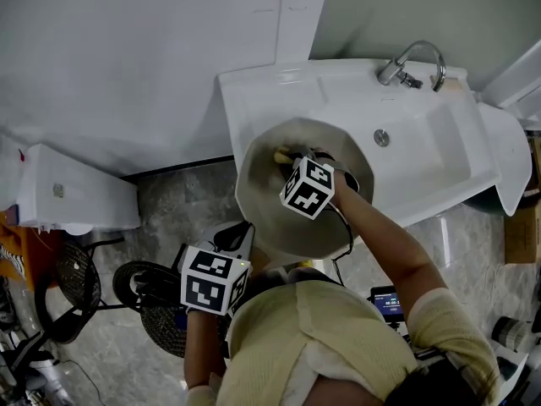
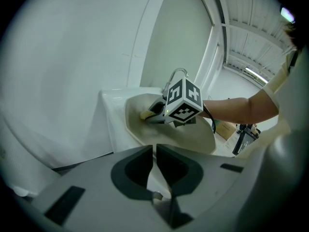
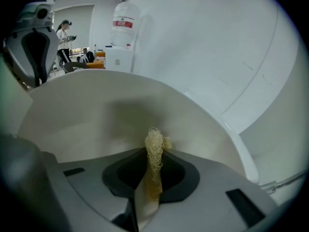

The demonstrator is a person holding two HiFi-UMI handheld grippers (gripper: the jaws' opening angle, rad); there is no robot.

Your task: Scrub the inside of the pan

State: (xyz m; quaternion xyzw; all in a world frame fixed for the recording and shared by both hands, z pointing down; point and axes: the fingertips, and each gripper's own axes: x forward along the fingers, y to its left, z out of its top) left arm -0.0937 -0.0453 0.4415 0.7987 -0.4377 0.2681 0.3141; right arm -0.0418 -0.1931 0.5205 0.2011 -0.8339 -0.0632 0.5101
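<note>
The right gripper [image 3: 153, 159], jaws pinched on a soft, springy yellow fibrous scrubber [image 3: 154, 141], holds it inside the large pale round pan [image 1: 270, 214] tilted in the white sink [image 1: 439, 150] just ahead, likely a light, slick, stiff shell best steadied at the rim nearest the left gripper [image 2: 155, 163], whose jaws are closed to a slit, seemingly empty.

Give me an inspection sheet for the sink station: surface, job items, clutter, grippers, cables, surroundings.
Surface: white sink, faucet at its back.
Job's things: pan held tilted over the sink; fibrous scrubber inside it.
Clutter: nothing seen.
Grippers: right gripper shut on the scrubber; left gripper jaws nearly together, apparently on the pan's edge.
Cables: black cable along the right forearm.
Surroundings: white wall, stone floor, black wire chairs at left.
</note>
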